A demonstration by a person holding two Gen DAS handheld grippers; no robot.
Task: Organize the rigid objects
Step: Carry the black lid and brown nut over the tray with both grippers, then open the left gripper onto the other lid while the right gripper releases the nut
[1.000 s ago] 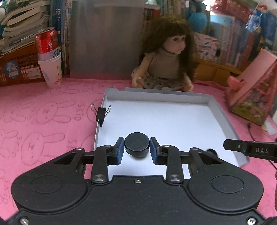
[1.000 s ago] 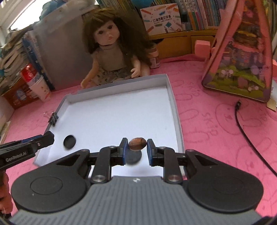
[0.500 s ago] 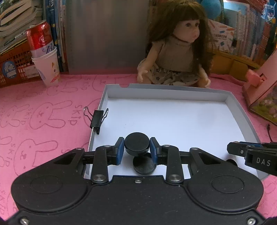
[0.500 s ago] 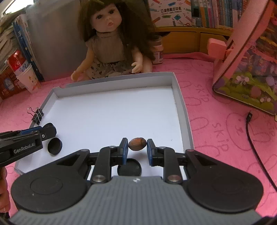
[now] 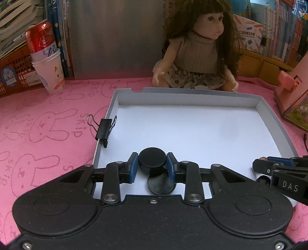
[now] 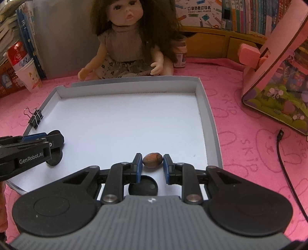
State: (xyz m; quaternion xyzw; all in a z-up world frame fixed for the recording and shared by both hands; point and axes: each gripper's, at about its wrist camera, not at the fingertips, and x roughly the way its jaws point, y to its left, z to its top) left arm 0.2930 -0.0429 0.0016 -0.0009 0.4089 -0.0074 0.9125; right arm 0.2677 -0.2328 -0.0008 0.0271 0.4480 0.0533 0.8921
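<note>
Left wrist view: my left gripper (image 5: 152, 165) pinches a black disc (image 5: 152, 160) low over the white tray (image 5: 269, 117), nearer its floor than a second ago (a second black disc (image 5: 160, 182) now shows beneath).

Right wrist view: my right gripper (image 6: 153, 163) pinches a brown nut (image 6: 153, 160), likewise lower; a black disc lying below it (image 6: 143, 186) now shows.

home, kid's rm | doll (image 5: 200, 52) | bookshelves (image 6: 250, 15) | pink bunny cloth (image 5: 44, 125)
</note>
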